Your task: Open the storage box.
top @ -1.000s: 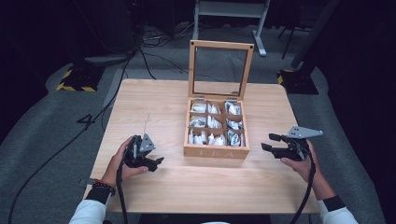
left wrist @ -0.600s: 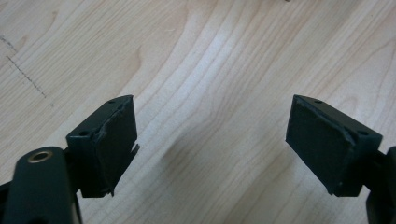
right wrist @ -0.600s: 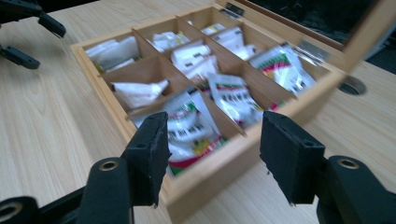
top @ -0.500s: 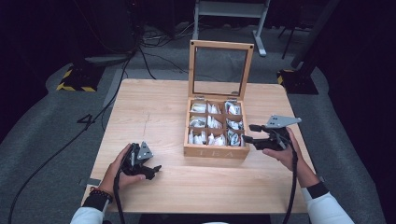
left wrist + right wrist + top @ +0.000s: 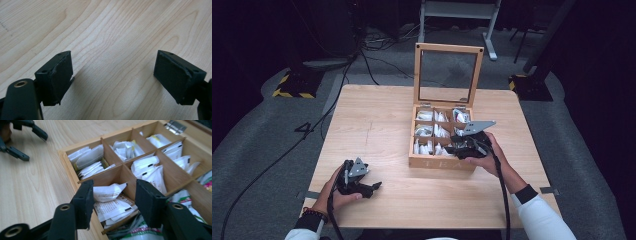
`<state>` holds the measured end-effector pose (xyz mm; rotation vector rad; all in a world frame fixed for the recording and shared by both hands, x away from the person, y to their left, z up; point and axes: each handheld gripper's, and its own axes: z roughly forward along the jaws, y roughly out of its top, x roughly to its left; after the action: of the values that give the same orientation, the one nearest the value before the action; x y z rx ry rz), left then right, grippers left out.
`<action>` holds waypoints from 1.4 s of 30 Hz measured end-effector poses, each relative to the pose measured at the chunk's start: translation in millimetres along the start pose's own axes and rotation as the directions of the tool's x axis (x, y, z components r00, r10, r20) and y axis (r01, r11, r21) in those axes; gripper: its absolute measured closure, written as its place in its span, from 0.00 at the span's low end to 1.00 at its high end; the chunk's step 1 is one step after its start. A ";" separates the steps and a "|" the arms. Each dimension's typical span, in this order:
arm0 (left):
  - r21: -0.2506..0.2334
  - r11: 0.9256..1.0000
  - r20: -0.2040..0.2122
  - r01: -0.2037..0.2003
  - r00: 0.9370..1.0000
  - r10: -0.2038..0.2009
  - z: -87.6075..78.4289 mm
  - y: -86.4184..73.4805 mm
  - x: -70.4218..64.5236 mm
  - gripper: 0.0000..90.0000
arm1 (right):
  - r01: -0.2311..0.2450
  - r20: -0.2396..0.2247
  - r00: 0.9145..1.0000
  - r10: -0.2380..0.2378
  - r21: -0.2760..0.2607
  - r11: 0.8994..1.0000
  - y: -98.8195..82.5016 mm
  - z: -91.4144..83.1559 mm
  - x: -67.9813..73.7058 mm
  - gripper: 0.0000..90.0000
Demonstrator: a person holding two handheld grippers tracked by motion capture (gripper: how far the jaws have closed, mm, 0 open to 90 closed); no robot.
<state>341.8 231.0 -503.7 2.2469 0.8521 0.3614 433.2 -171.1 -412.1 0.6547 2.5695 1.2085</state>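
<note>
A wooden tea box [image 5: 442, 162] stands mid-table with its glass lid [image 5: 448, 47] raised, and its compartments hold white tea packets. My right gripper [image 5: 457, 148] hovers over the box's front right corner. In the right gripper view its jaws [image 5: 114, 186] straddle a crumpled white packet [image 5: 107, 192] in a near compartment. They have just been closing, and no firm pinch shows. My left gripper [image 5: 374, 187] rests low at the table's front left. Its jaws [image 5: 113, 72] stand open over bare wood.
The table [image 5: 377, 125] is light wood, with bare surface left of the box. Dark floor with cables and stands surrounds it. The right gripper view shows the left gripper [image 5: 37, 148] far off beyond the box wall [image 5: 67, 162].
My right gripper has travelled left from the table's right side to above the box's front right compartments, and its jaws have narrowed. The left hand has slid slightly toward the front edge.
</note>
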 end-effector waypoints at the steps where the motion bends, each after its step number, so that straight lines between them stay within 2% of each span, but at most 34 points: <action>1: 0.002 1.000 0.006 0.009 1.000 -0.009 0.2 0.0 0.8 0.18 | 0.002 0.001 1.000 -0.002 0.017 1.000 0.9 4.3 1.2 0.57; 4: 0.007 1.000 0.012 0.028 1.000 -0.028 0.4 -0.1 1.5 0.18 | -0.002 -0.010 1.000 0.002 0.050 0.999 3.0 15.4 2.4 0.58; 12: 0.008 1.000 0.013 0.030 0.999 -0.030 0.4 -0.1 1.8 0.18 | -0.013 -0.013 1.000 0.015 0.153 0.988 7.2 40.3 -0.1 0.63; 16: 0.008 1.000 0.014 0.028 1.000 -0.028 0.5 0.0 2.0 0.18 | -0.022 -0.003 1.000 0.023 0.211 0.977 9.8 50.8 -1.9 0.61; 18: 0.008 1.000 0.016 0.026 1.000 -0.027 0.5 0.0 2.2 0.18 | -0.036 -0.006 0.999 0.039 0.219 0.975 11.7 53.4 -3.8 0.62; 21: 0.011 1.000 0.022 0.015 1.000 -0.016 0.7 0.5 3.5 0.17 | -0.045 -0.012 0.999 0.050 0.271 0.961 13.9 59.6 -5.7 0.61; 23: 0.010 1.000 0.027 0.021 0.999 -0.021 1.1 0.6 3.4 0.17 | -0.036 -0.018 0.999 0.044 0.302 0.953 15.0 63.1 -4.8 0.71; 25: 0.010 1.000 0.027 0.021 0.999 -0.021 1.1 0.5 3.4 0.17 | -0.010 -0.030 0.999 0.020 0.306 0.952 15.4 63.9 -1.7 0.82; 27: 0.011 1.000 0.027 0.020 0.999 -0.020 1.1 0.6 3.4 0.17 | 0.010 -0.018 1.000 -0.005 0.307 0.952 14.4 63.7 -0.2 0.93; 29: 0.011 1.000 0.027 0.020 0.999 -0.020 1.1 0.6 3.4 0.17 | 0.014 -0.033 0.999 -0.005 0.300 0.954 13.3 62.2 -0.8 1.00; 33: 0.010 1.000 0.027 0.020 0.999 -0.021 1.1 0.6 3.4 0.17 | 0.033 -0.029 0.999 -0.025 0.293 0.956 11.7 59.8 0.6 1.00; 36: 0.010 1.000 0.027 0.021 0.999 -0.021 1.1 0.6 3.3 0.17 | -0.001 -0.007 1.000 0.003 0.264 0.965 11.2 55.6 -3.2 0.98; 38: 0.010 1.000 0.028 0.021 0.999 -0.021 1.2 0.6 3.4 0.17 | -0.048 0.007 0.999 0.048 0.255 0.966 10.9 55.3 -7.8 0.85; 39: 0.010 1.000 0.028 0.020 0.999 -0.021 1.2 0.6 3.5 0.17 | -0.052 -0.001 0.999 0.054 0.259 0.965 11.7 56.0 -8.7 0.81; 40: 0.010 1.000 0.028 0.020 0.999 -0.020 1.2 0.6 3.5 0.17 | -0.041 -0.017 0.999 0.048 0.270 0.962 12.6 57.5 -8.4 0.79; 42: 0.010 1.000 0.027 0.021 0.999 -0.021 1.2 0.6 3.4 0.17 | -0.023 -0.019 0.999 0.030 0.303 0.953 14.6 62.1 -6.5 0.69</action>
<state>345.2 232.3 -504.1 2.2452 0.8640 0.3168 467.0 -124.3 -440.1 0.7400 2.8020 0.8378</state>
